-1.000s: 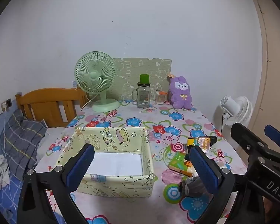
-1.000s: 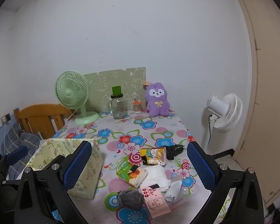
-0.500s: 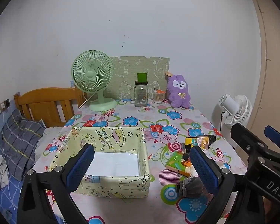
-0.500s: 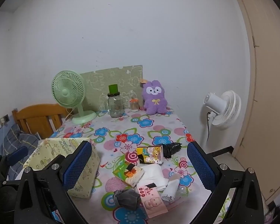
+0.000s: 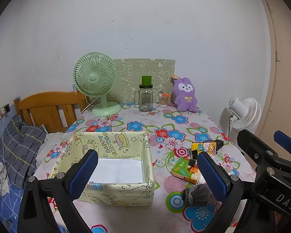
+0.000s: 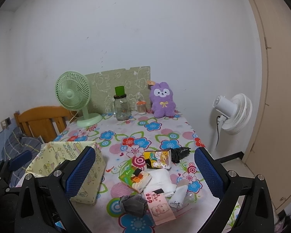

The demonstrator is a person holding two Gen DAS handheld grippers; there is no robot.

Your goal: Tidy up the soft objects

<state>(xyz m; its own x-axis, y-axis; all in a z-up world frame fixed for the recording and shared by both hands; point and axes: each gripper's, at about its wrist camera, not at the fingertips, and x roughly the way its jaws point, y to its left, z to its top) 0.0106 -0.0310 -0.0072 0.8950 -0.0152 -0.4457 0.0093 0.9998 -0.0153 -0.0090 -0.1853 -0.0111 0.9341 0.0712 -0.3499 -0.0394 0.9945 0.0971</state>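
White wall (image 5: pixel 145 19); wooden headboard (image 5: pixel 46 106); beige door (image 6: pixel 277 97)

The left gripper (image 5: pixel 147 171) is being shown as a black plastic frame with two fingers, each being faced with a blue, finely dimpled pad (image 5: pixel 83 174). Round silver screws (image 5: pixel 32 178) are being seen set into the black arms behind the pads. The right gripper (image 6: pixel 144 172) is being built the same way, in black with blue mesh-textured pads (image 6: pixel 209 172) and silver screws (image 6: pixel 230 173). In the left wrist view, white letters reading "DAS" (image 5: pixel 285 201) are being displayed on its black body.
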